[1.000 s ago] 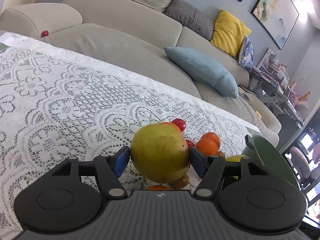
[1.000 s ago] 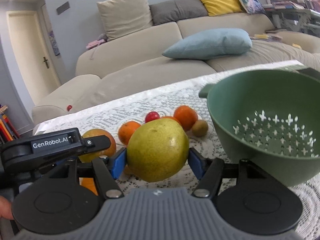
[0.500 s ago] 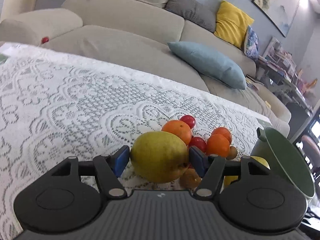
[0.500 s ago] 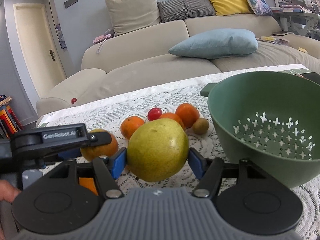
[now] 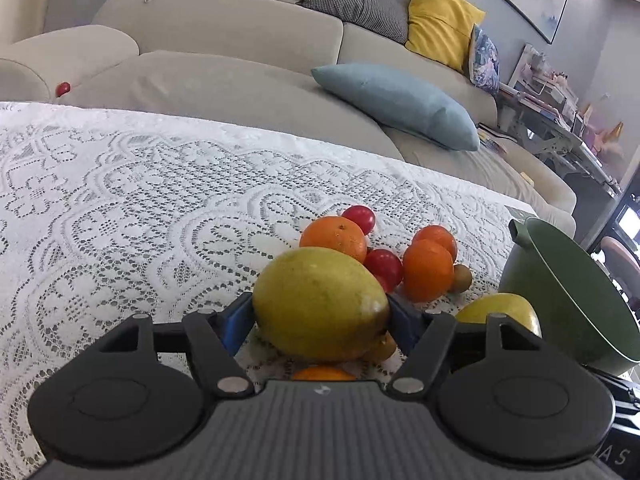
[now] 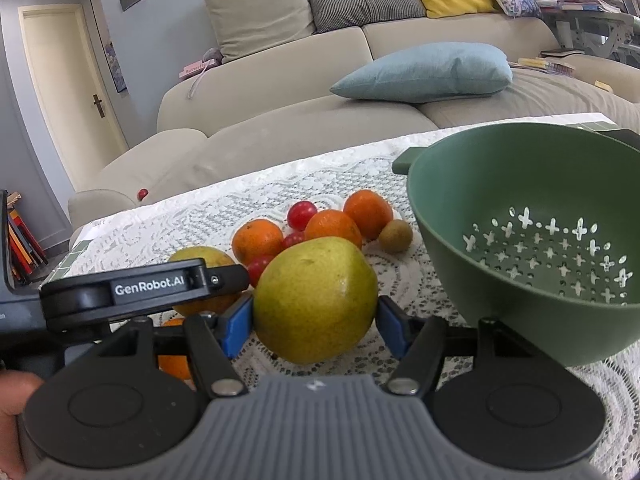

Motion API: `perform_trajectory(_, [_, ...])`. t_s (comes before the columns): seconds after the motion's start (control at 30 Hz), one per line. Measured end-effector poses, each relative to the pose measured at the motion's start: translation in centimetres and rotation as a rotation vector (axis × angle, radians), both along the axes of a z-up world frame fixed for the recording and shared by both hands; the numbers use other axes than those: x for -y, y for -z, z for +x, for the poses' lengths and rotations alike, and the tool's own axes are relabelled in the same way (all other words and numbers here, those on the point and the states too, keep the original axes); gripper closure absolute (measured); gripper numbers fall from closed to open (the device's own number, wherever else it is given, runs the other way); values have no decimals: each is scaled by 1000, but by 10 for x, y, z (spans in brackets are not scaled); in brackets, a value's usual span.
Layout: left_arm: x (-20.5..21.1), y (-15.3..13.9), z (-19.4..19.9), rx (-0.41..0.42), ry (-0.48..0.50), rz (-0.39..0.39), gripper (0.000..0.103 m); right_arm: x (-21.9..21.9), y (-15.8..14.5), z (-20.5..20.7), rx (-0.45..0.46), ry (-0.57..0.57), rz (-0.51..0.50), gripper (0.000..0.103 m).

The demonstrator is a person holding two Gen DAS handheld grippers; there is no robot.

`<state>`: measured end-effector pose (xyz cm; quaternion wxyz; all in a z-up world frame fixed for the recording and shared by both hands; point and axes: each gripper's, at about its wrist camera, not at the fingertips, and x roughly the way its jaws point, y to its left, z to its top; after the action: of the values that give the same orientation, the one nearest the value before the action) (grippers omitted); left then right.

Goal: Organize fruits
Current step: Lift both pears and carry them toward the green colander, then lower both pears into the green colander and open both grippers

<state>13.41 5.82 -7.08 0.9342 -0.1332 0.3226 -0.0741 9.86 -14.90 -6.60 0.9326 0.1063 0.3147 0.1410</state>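
Observation:
My left gripper [image 5: 320, 322] has a yellow-green pear [image 5: 320, 300] between its blue pads. Its jaws are opening, the pads still touch both sides, and the pear lies low on the pile over an orange [image 5: 322, 374] and a kiwi. My right gripper [image 6: 316, 326] is shut on a second green-yellow pear [image 6: 316, 300], beside the green colander [image 6: 440, 216]. Behind lie oranges [image 6: 258, 240], cherry tomatoes [image 6: 301, 213] and a kiwi [image 6: 395, 235]. The right wrist view shows the left gripper's finger [image 6: 140, 288] from the side over its pear [image 6: 200, 255].
A white lace cloth [image 5: 120, 200] covers the table. The colander [image 5: 560, 280] stands at the right end. A beige sofa [image 5: 240, 80] with cushions runs along the far edge, with a small red fruit [image 5: 62, 88] on it. A hand [image 6: 12, 420] shows at lower left.
My left gripper has come down with its pear onto the fruit pile and rolled level. The pear has turned to lie wider and the pads stand further apart. The right gripper has kept still.

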Motion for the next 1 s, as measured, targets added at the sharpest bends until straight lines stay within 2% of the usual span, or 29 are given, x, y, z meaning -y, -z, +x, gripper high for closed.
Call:
perform_trajectory(0.1, [0, -4, -4, 19, -12, 11, 24, 0, -3, -1, 9, -7, -1, 40])
perform_trajectory(0.4, [-12, -37, -23, 63, -32, -61, 24, 0, -29, -13, 91, -77, -7, 40])
perform_trajectory(0.53, [-3, -59, -28, 43, -21, -29, 24, 11, -50, -15, 122, -100, -23, 40])
perform_trajectory(0.8, [36, -94, -35, 71, 83, -16, 24, 52, -83, -4, 101, -164, -73, 40])
perform_trajectory(1.0, [71, -108, -26, 75, 157, 15, 24, 81, -98, 9, 82, -210, -135, 40])
